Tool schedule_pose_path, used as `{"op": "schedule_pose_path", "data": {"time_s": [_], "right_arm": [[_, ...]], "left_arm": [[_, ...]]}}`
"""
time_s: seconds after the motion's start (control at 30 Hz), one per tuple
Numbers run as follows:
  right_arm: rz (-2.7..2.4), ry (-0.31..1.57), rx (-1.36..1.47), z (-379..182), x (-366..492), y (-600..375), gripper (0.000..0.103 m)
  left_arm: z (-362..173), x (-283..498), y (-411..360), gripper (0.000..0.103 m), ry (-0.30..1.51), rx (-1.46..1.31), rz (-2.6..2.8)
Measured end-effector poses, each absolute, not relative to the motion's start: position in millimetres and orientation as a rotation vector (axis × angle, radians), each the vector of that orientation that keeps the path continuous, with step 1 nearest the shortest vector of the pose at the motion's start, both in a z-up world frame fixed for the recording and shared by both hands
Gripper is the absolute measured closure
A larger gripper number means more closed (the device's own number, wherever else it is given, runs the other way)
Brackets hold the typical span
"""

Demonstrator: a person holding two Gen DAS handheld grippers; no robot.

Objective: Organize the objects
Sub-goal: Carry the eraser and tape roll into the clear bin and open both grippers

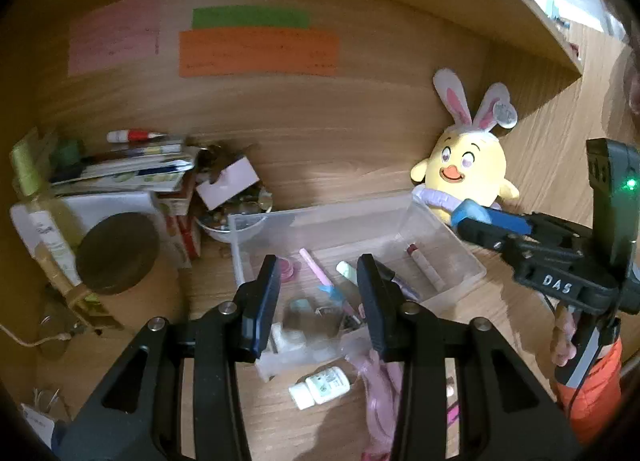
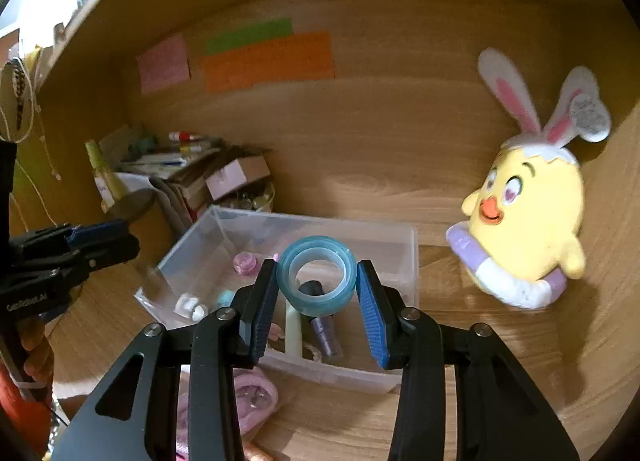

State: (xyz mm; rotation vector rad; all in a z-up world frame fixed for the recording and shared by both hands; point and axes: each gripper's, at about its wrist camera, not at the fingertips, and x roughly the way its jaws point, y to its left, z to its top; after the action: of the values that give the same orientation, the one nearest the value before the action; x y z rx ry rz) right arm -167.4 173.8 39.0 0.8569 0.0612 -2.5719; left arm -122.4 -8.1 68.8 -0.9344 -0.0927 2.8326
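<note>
Teal translucent tape roll (image 2: 317, 281) sits pinched between the blue-padded fingers of the right gripper (image 2: 317, 286), hanging above the clear plastic bin (image 2: 412, 245) on the wooden worktop (image 2: 460, 401). Its rounded rim gives the pads little purchase, so it could slip and roll away. Left gripper (image 1: 318, 293) hovers, fingers parted, grasping nothing.

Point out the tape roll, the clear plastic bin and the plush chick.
tape roll (image 2: 316, 281): right wrist view, on its blue outer band.
clear plastic bin (image 2: 412, 261): right wrist view, on its right wall.
plush chick (image 2: 536, 217): right wrist view, on its yellow body.
</note>
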Motion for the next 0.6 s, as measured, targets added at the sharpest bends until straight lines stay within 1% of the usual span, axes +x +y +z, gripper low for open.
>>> {"op": "schedule_pose_path", "data": {"time_s": [0.23,0.4,0.47,0.5,0.57,0.6], "right_arm": [[-2.528,0.06,1.012,3,-198,168,0.067],[-2.48,0.064,1.101,-19,-209,163,0.066],[-2.45,0.065,1.127,-24,-210,162,0.066],[-2.443,0.063,1.136,-25,-210,161,0.066],[-2.426,0.07,1.147,-26,-209,160,0.066],[-2.431,0.075,1.141,-25,-207,160,0.063]], "left_arm": [[44,-152,8,0.064,-0.019,-1.042,2.797],[25,-163,14,0.064,-0.009,-1.119,2.737],[22,-163,15,0.062,0.0,-1.138,2.723],[20,-163,16,0.06,0.002,-1.146,2.719],[19,-162,15,0.045,-0.003,-1.154,2.719],[20,-160,14,0.041,-0.01,-1.15,2.726]]}}
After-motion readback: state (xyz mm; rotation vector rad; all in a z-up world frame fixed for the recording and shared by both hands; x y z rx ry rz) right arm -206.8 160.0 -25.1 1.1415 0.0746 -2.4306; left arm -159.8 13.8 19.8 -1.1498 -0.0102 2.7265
